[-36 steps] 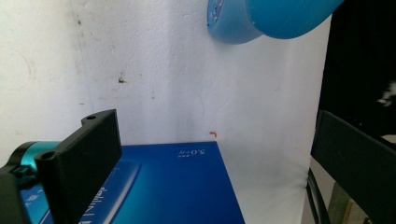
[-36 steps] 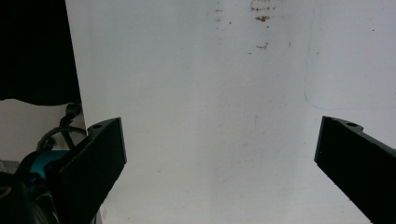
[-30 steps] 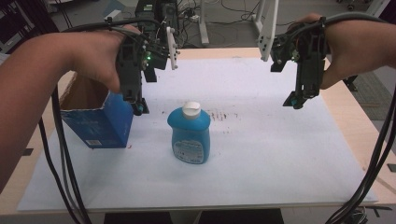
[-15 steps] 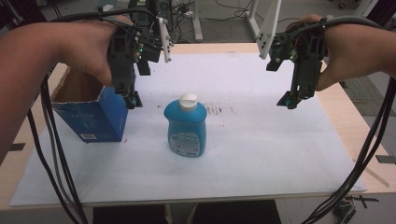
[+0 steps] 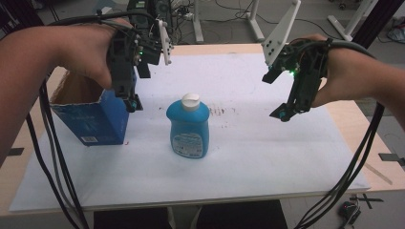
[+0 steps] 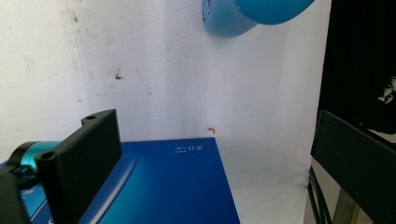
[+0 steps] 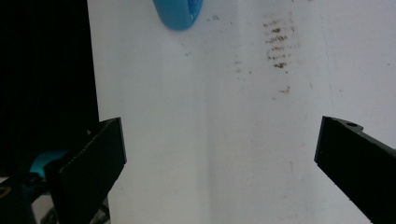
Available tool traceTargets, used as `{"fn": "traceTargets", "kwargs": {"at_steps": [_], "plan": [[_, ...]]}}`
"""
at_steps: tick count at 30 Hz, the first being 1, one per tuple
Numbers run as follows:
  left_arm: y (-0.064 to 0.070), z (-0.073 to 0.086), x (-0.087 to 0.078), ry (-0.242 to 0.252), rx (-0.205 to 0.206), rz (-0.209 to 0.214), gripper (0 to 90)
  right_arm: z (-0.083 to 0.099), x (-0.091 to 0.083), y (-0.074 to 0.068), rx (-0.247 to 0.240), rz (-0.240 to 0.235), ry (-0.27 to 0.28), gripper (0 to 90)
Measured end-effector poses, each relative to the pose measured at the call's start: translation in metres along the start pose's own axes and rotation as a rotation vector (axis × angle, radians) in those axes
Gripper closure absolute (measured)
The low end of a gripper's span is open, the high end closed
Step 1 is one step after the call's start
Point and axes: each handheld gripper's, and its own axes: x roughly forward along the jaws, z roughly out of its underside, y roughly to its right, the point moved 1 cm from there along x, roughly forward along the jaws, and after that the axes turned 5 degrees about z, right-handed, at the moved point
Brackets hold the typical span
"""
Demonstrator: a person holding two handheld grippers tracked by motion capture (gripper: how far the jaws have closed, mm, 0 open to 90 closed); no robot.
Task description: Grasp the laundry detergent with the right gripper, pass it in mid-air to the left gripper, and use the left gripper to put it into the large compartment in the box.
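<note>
A blue bottle with a white cap stands upright in the middle of the white sheet. To its left sits an open blue cardboard box. My left gripper hangs over the box's right corner, jaws wide open and empty. In the left gripper view the box top lies under the left gripper, with the bottle ahead. My right gripper hovers right of the bottle, apart from it, open and empty. The right gripper view shows the right gripper over bare paper, the bottle at the top edge.
The white sheet covers a wooden table. Brown smudges mark the paper right of the bottle. Cables trail from both grippers off the table's front. Stands and cords crowd the floor behind the table.
The right gripper has drifted a little left and down, closer to the bottle. The left gripper stays over the box corner. Both remain open.
</note>
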Motion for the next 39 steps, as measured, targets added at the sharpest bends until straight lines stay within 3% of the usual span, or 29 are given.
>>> {"fn": "traceTargets", "kwargs": {"at_steps": [6, 17, 39], "plan": [[0.001, 0.002, 0.001, -0.004, -0.004, 0.000, 1.7, 0.009, 0.014, -0.006, 0.030, -0.017, 0.075, 1.2], [-0.003, 0.004, 0.006, 0.004, -0.006, 0.005, 1.7, 0.019, 0.034, -0.019, 0.093, -0.030, 0.307, 1.2], [0.000, 0.004, 0.004, 0.007, 0.008, 0.003, 1.7, 0.019, 0.080, -0.034, 0.192, -0.026, 0.527, 1.2]]}}
